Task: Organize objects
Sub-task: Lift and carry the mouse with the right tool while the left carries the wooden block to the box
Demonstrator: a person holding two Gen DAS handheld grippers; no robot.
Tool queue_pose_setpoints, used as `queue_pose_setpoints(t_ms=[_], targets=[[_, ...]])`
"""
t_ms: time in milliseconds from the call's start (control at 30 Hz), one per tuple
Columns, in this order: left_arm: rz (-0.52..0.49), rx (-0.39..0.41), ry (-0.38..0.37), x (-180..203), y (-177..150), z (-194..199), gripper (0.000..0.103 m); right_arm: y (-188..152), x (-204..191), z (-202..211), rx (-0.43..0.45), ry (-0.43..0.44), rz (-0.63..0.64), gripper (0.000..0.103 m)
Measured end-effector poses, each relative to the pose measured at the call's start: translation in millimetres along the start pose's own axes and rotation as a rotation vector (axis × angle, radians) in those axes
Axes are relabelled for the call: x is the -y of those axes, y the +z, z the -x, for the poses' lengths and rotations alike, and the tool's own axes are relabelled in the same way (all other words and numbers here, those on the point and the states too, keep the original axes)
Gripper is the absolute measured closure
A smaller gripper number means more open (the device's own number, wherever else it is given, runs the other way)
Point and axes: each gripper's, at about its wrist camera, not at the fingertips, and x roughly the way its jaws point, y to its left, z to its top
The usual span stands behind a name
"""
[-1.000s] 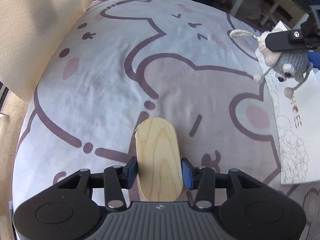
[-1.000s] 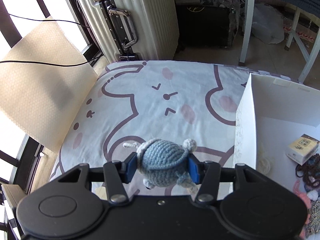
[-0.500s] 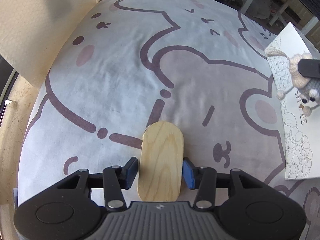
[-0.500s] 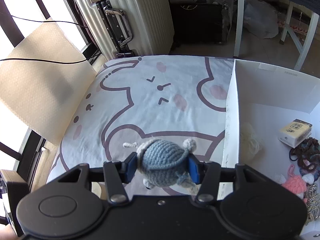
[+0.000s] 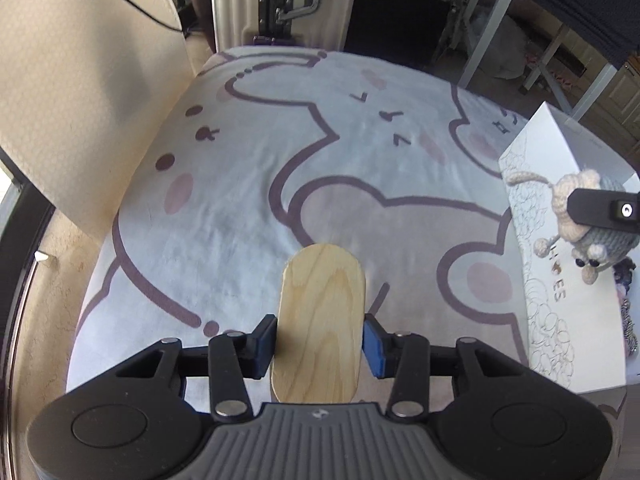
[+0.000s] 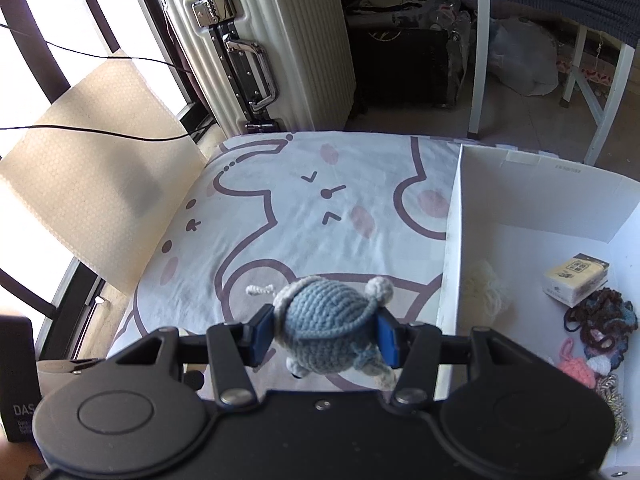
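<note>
My left gripper point(image 5: 319, 345) is shut on a flat oval wooden board point(image 5: 322, 320), held above the cartoon-print cloth point(image 5: 248, 208). My right gripper point(image 6: 326, 338) is shut on a blue-grey crocheted mouse point(image 6: 328, 320), held above the cloth just left of the white box's wall point(image 6: 450, 264). The mouse also shows in the left wrist view point(image 5: 588, 232), hanging over the box's printed side point(image 5: 548, 304) at the far right.
The white box holds a small carton point(image 6: 576, 284), cream yarn point(image 6: 486, 292), dark yarn point(image 6: 600, 320) and a pink crochet piece point(image 6: 576, 372). A white suitcase point(image 6: 260, 44) stands beyond the cloth. A beige panel point(image 6: 92, 176) leans at the left. White table legs point(image 6: 480, 64) stand behind.
Both grippers have risen and pulled back, so more of the room shows. The right gripper with the mouse has moved closer to the box. Both grips are unchanged.
</note>
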Motion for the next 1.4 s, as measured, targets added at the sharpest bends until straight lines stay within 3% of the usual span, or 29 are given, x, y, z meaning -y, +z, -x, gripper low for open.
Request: queue_pose_setpoints(t_ms=[367, 700, 1133, 1400], targets=[[-0.041, 0.144, -0.063, 39.4, 32.3, 70.1, 0.057, 17.3, 11.8, 55.0, 0.115, -0.046, 0.06, 0.05], [-0.114, 0.219, -0.07, 78.1, 47.8, 100.9, 0.057, 14.4, 43.1, 90.3, 0.169, -0.069, 0.051, 0.05], [-0.173, 0.229, -0.136, 133.2, 59.5, 103.6, 0.057, 9.7, 92.7, 104.6, 0.2, -0.121, 0.003, 0.05], [-0.262, 0.231, -0.171, 184.3, 77.0, 90.0, 0.057, 6.0, 133.7, 93.8, 0.164, -0.141, -0.011, 0.05]])
